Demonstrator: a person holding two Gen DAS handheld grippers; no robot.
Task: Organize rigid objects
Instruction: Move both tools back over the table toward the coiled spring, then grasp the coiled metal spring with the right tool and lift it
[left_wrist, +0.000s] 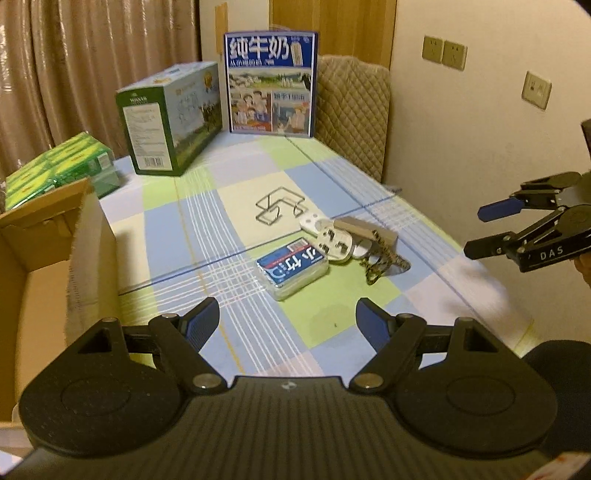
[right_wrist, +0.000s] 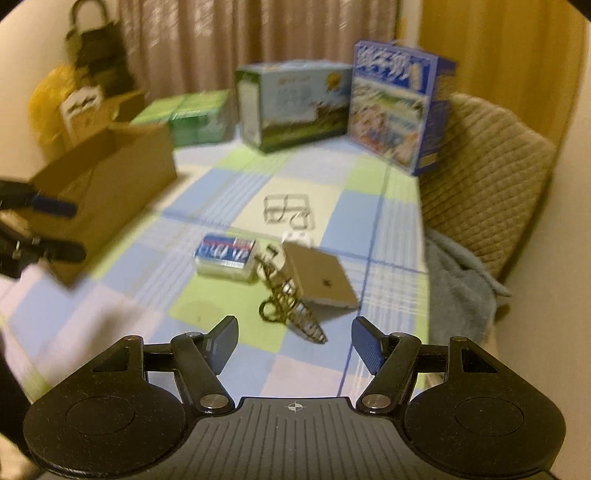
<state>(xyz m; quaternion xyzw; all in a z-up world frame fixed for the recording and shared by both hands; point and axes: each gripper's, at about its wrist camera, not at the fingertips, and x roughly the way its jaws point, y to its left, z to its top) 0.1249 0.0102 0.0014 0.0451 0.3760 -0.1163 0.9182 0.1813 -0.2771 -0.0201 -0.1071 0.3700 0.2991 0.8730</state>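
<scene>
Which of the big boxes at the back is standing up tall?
The blue milk box with cartoon pictures stands tall on its end by the chair. The green-and-white box beside it lies long and low.

We see a blue card pack (left_wrist: 292, 267) lying flat, a white plug (left_wrist: 330, 236) and tan block (left_wrist: 364, 229) at its two o'clock, and a wire stand (left_wrist: 277, 206) at twelve.

Black ribbed gripper bodies; silver rivets; blue-padded fingers (left_wrist: 201, 325); "DAS" lettering
</scene>
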